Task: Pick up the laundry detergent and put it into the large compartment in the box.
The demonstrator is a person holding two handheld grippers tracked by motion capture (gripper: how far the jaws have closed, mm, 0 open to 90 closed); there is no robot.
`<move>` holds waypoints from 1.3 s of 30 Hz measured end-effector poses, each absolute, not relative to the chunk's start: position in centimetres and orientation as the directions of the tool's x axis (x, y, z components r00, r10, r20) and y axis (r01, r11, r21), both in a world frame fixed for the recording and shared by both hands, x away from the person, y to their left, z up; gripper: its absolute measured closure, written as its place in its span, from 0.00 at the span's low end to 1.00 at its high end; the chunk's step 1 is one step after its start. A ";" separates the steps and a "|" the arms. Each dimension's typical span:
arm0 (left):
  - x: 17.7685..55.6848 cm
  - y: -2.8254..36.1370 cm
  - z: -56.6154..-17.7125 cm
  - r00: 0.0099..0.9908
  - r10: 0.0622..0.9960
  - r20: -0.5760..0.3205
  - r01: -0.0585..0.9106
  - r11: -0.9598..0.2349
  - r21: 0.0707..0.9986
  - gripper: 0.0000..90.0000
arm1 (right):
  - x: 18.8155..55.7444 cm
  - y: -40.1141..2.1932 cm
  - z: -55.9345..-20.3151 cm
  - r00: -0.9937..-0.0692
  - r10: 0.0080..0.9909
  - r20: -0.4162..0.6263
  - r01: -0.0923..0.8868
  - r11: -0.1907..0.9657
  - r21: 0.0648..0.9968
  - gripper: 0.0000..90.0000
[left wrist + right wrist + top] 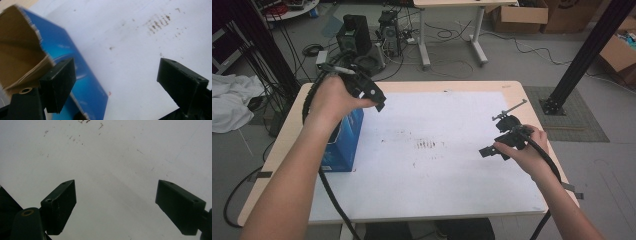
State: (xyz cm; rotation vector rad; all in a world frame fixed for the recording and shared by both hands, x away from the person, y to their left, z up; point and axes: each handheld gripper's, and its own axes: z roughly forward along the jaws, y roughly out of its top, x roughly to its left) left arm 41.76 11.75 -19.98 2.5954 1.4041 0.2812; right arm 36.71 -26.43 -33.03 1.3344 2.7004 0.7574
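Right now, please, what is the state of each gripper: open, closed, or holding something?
Left gripper: open, holding nothing, beside the open blue box.
Right gripper: open, holding nothing, over the white sheet.

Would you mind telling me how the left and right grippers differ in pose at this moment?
The left gripper is held up beside the open blue box; the right gripper sits low over bare white mat. The left is near the table's far-left part, the right near its right edge. Both are open, holding nothing.
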 end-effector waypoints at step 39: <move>40.6 2.7 -29.1 0.763 0.646 0.000 0.634 -0.749 0.192 0.18 | 36.9 -27.1 -32.9 -0.617 0.767 0.175 0.749 0.506 0.428 0.18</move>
